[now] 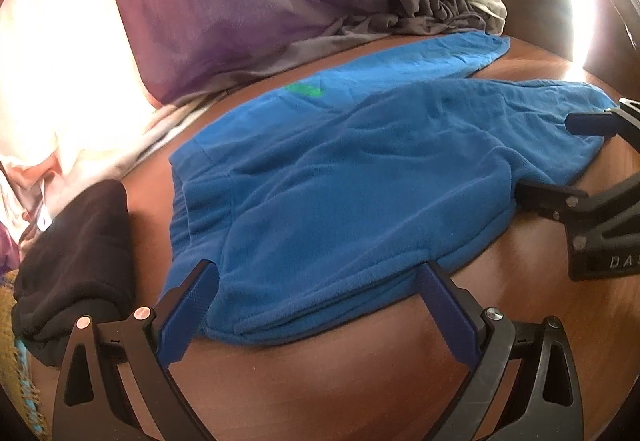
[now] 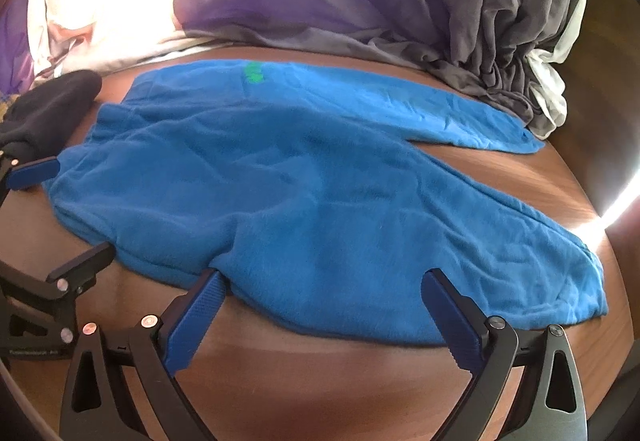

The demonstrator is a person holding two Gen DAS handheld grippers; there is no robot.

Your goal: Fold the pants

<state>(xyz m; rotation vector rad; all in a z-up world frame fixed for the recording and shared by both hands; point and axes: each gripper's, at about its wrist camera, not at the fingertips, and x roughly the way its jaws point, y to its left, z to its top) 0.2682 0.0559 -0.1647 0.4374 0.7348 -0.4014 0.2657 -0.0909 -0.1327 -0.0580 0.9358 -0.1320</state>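
Only from right wrist: far leg's hem. Fuzzy blue pants (image 2: 304,193); left gripper (image 1: 320,273) and right gripper (image 2: 324,281) spread wide.

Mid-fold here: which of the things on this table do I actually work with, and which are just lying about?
Part of the job:
- blue pants, spread flat on the wooden table
- left gripper, open at the near edge by the waistband
- right gripper, open at the near leg's edge

Just lying about:
- black garment, left of the pants
- grey cloth, bunched behind
- purple fabric

Probably a home; draped curtains (image 2: 500,21) (grey, purple) behind a wooden table (image 2: 320,381); laundry nearby.
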